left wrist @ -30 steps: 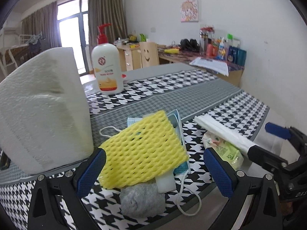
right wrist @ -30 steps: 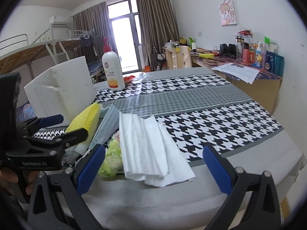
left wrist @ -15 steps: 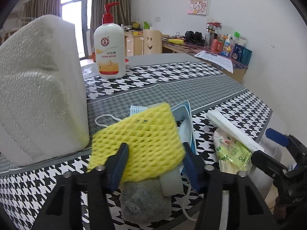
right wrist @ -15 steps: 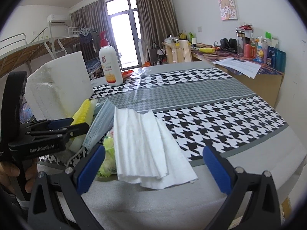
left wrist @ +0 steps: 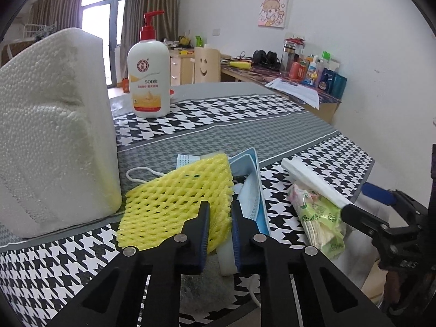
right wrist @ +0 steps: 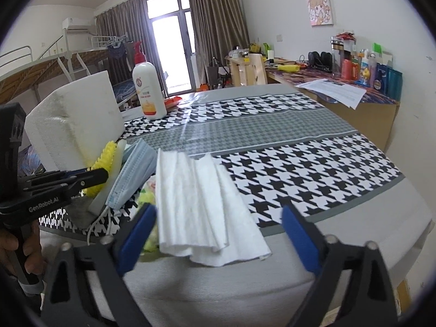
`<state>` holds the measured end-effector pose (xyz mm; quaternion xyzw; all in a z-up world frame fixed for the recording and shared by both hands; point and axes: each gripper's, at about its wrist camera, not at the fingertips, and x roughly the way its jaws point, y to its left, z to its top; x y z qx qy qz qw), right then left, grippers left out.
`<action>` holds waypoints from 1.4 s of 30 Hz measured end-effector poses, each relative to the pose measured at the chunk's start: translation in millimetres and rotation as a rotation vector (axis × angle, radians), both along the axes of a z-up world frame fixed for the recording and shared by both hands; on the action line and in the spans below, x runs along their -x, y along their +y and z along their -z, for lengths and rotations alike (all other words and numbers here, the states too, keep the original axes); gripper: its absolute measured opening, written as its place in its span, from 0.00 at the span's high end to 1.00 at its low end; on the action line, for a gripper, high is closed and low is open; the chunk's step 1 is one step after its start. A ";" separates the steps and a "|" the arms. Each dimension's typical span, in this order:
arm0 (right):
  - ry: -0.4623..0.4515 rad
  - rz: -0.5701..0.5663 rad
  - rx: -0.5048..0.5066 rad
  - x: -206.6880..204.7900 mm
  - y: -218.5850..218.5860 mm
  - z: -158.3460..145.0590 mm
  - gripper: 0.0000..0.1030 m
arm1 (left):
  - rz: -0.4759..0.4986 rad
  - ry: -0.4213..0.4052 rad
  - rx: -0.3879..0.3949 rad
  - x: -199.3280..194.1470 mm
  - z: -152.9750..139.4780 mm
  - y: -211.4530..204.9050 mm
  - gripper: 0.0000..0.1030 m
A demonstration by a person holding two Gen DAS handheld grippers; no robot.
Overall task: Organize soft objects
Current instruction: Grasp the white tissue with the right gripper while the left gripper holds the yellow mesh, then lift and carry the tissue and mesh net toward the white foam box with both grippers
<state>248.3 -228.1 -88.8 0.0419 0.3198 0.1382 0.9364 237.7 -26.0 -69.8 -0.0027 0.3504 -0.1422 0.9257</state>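
Observation:
A yellow foam net (left wrist: 177, 199) lies on a pile of blue face masks (left wrist: 250, 190) and a grey pad (left wrist: 204, 283) at the near edge of the houndstooth tablecloth (left wrist: 272, 114). My left gripper (left wrist: 220, 215) is closing, and its pads squeeze the net's near edge. It also shows in the right wrist view, where the left gripper (right wrist: 90, 175) sits at the left. A folded white paper towel (right wrist: 201, 204) lies over a green tissue pack (left wrist: 318, 218). My right gripper (right wrist: 218, 231) is closing around the towel, but its pads stand clear of it.
A big white foam block (left wrist: 54, 136) stands just left of the pile. A pump lotion bottle (left wrist: 148, 81) stands further back. A cluttered desk (right wrist: 340, 87) runs along the right wall. A person's hand (right wrist: 11, 248) holds the left gripper's handle.
The left jaws have gone from wide apart to pinched on the yellow net's near edge. The right jaws have narrowed a little around the paper towel. Neither hand has shifted much.

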 end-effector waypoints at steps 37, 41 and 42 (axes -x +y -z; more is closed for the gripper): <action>-0.078 0.015 -0.032 22.8 0.4 -49.4 0.89 | -0.011 -0.217 0.015 50.6 -60.0 17.3 0.90; -0.107 0.003 -0.038 31.6 3.6 -58.9 0.89 | -0.026 -0.250 0.008 62.0 -67.6 20.0 0.90; -0.114 -0.004 -0.040 34.4 5.6 -61.5 0.89 | -0.031 -0.258 0.006 65.1 -69.4 21.1 0.90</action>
